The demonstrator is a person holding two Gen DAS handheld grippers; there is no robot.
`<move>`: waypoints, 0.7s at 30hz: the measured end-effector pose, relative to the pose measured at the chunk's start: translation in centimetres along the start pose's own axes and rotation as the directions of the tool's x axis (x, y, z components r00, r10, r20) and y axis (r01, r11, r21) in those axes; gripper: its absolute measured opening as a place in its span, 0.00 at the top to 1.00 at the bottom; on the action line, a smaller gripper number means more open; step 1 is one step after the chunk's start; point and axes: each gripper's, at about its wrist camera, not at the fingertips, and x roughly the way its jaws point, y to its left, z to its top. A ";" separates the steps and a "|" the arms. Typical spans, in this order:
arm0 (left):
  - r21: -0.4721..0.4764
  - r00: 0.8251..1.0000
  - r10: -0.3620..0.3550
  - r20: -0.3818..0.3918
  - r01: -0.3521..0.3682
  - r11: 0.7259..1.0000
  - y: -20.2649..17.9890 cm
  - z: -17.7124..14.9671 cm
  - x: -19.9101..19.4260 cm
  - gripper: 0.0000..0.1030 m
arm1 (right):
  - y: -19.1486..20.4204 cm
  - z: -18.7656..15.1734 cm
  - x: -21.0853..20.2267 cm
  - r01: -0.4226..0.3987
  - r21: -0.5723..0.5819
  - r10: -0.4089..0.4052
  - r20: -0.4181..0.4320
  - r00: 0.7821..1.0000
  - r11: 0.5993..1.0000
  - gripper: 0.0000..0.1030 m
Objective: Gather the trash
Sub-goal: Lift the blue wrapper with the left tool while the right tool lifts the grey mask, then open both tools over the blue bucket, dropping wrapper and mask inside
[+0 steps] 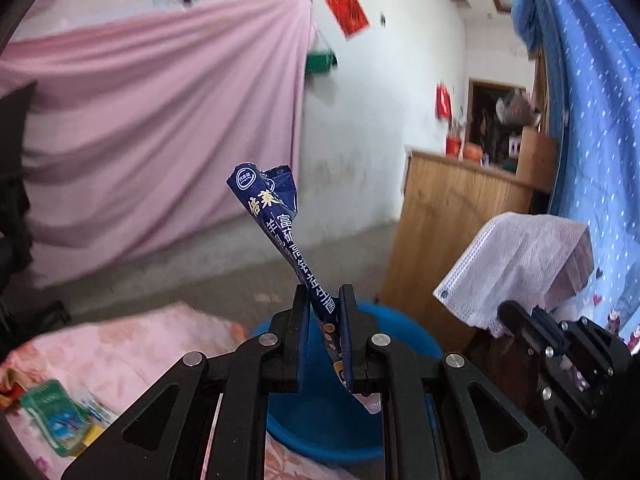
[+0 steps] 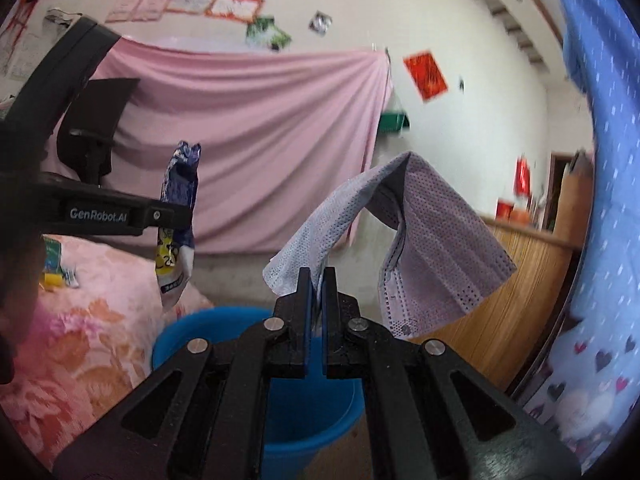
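the left gripper has its jaws pinching a twisted dark blue wrapper printed with chinese characters, and the right gripper has its jaws pressed on a folded face mask. both hang above the blue bucket, likely for dropping. the left gripper's side reads "genrobot.ai".

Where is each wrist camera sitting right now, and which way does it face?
Left wrist: rides behind the left claw, facing the pink curtain; claw grips a blue wrapper; right claw at the right edge.
Right wrist: behind the right claw, facing the same wall; claw grips a face mask; left claw at the left.
Shared: blue bucket below, curtain, both trash items.
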 end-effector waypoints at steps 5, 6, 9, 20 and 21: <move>-0.040 0.984 -0.025 -0.177 0.018 0.999 1.2 -1.1 3.9 0.89 | -0.3 -2.1 1.5 -0.046 0.017 0.048 -0.122 0.991 0.999 0.69; -0.054 0.978 -0.030 -0.208 0.019 0.998 1.4 -1.4 4.6 0.89 | -0.2 -2.2 2.0 -0.055 0.014 0.056 -0.146 0.988 0.998 0.69; -0.091 0.956 -0.035 -0.290 0.009 0.996 1.9 -1.8 6.2 0.89 | -0.2 -2.8 2.8 -0.078 0.034 0.083 -0.205 0.975 0.996 0.69; -0.134 0.898 -0.029 -0.439 -0.033 0.990 2.7 -1.5 9.7 0.88 | -0.2 -5.0 4.4 -0.122 0.069 0.139 -0.340 0.930 0.990 0.63; -0.134 0.897 -0.029 -0.441 -0.034 0.990 2.6 -1.4 9.7 0.88 | -0.5 -5.0 4.5 -0.123 0.078 0.142 -0.343 0.928 0.989 0.62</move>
